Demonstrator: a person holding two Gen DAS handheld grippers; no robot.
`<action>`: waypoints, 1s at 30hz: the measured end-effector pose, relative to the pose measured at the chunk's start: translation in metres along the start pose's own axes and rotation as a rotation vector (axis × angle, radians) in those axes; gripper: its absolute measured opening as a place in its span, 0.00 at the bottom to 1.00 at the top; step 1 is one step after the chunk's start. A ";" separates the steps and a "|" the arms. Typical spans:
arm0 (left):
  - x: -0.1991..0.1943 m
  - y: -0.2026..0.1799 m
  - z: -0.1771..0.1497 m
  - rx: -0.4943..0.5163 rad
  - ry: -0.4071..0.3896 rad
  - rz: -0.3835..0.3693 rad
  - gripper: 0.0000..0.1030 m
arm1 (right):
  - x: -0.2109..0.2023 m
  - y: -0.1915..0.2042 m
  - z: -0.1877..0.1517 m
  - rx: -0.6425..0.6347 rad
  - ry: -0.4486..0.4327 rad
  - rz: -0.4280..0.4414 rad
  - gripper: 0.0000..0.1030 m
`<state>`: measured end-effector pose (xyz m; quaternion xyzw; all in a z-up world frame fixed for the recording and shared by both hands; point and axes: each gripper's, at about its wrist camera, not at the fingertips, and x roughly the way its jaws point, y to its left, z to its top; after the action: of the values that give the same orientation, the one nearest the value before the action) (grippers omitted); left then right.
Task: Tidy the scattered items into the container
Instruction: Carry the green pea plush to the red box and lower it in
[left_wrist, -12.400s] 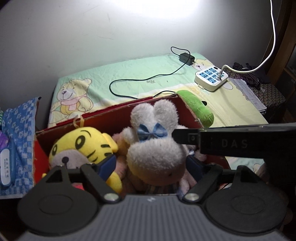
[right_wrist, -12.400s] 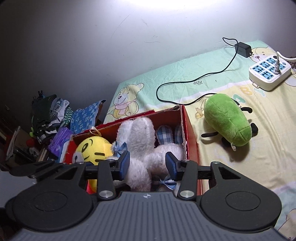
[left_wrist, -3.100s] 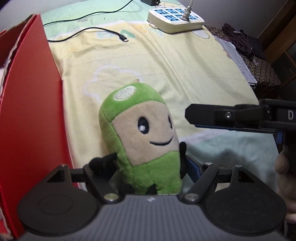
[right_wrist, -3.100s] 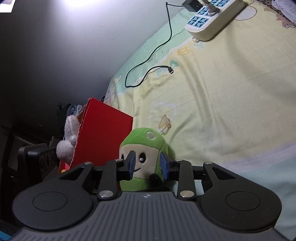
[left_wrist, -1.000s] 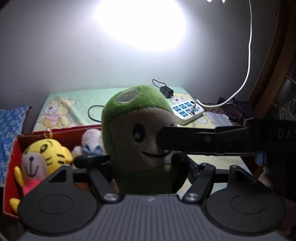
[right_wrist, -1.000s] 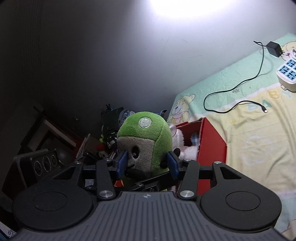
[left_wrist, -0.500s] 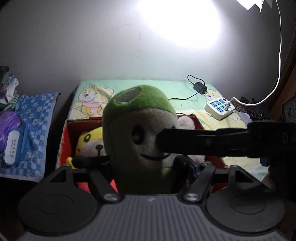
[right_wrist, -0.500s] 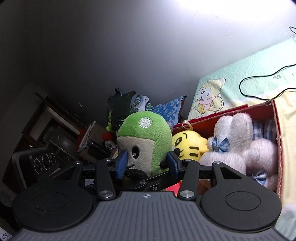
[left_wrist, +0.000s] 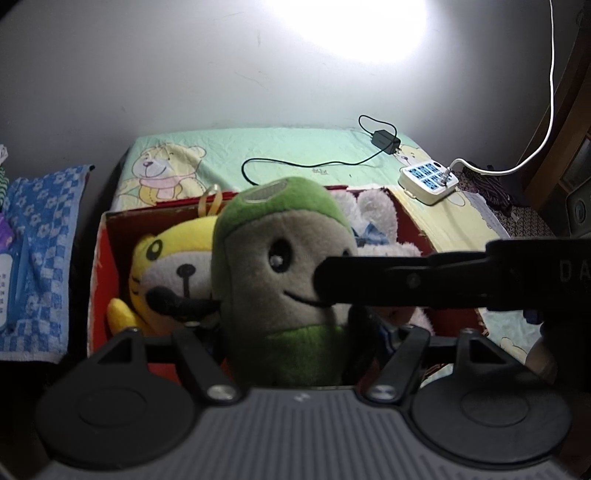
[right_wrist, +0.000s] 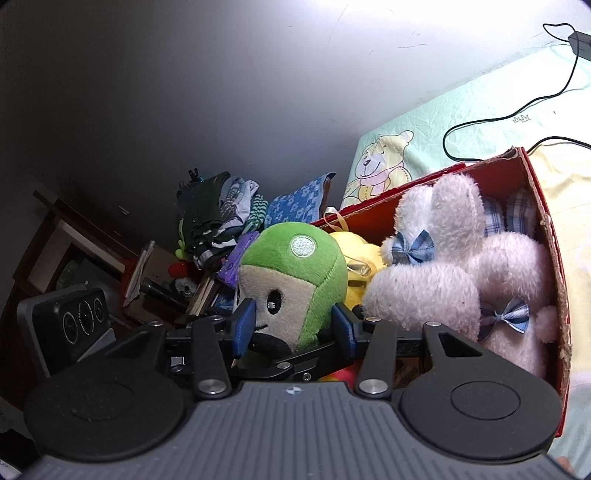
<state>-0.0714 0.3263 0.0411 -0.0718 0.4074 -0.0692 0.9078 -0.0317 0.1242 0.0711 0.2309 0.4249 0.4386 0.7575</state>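
"da", likely cut off, on the right gripper (left_wrist: 569, 271)

The green plush toy (left_wrist: 280, 280) hides most of the white rabbit plush (left_wrist: 376, 218) and half the yellow tiger plush (left_wrist: 166, 266) in the red box (left_wrist: 110, 236), its own base lost behind the left gripper (left_wrist: 291, 332), whose jaws it covers.

A bare pale wall (left_wrist: 184, 74) rises behind the bed, washed by a bright glare (left_wrist: 351, 26) near the top. The bedsheet (left_wrist: 295, 147) is mint and yellow with a cartoon bear print (left_wrist: 162, 173) — dark wooden furniture (left_wrist: 569, 110) stands at the right edge, clutter (right_wrist: 207, 229) piled left.
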 end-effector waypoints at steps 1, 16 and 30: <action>0.002 -0.001 0.001 0.002 0.005 -0.004 0.70 | -0.001 -0.001 0.000 0.005 -0.002 -0.005 0.47; 0.040 -0.002 -0.002 -0.023 0.091 -0.024 0.75 | 0.007 -0.011 0.004 -0.098 0.052 -0.135 0.44; 0.011 0.006 -0.002 -0.022 0.075 0.028 0.79 | 0.016 -0.006 -0.002 -0.129 0.033 -0.124 0.45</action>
<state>-0.0650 0.3299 0.0306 -0.0731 0.4430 -0.0547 0.8919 -0.0267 0.1352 0.0581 0.1475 0.4214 0.4210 0.7896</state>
